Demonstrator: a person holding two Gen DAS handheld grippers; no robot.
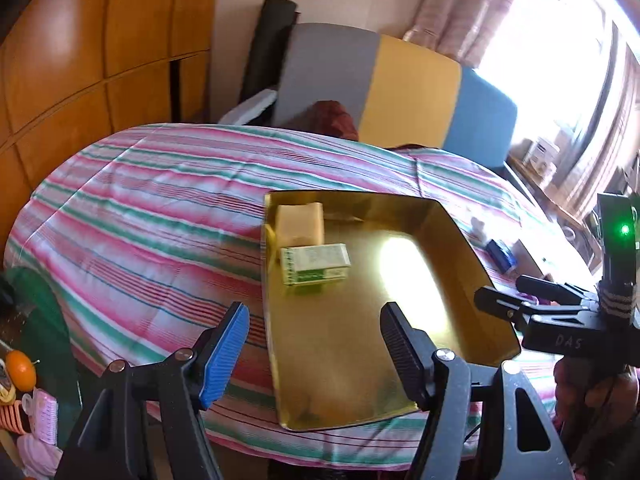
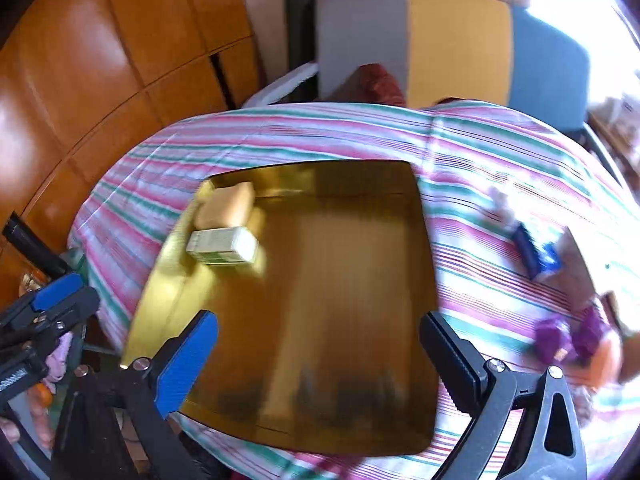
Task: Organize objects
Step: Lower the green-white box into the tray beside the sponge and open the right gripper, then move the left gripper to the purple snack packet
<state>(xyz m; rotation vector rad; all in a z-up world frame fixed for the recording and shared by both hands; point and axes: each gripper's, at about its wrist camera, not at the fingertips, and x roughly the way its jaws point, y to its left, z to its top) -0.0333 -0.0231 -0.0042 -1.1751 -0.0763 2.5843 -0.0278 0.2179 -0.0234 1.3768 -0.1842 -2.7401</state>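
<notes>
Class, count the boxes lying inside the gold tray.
2. The tan box lies in the gold tray's far left corner; the green-and-white box lies just in front of it. None appear hidden.

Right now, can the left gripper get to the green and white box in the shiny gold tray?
Probably yes. The left gripper is open and empty above the shiny gold tray, and nothing lies between it and the green and white box, though a tan box sits close behind.
</notes>
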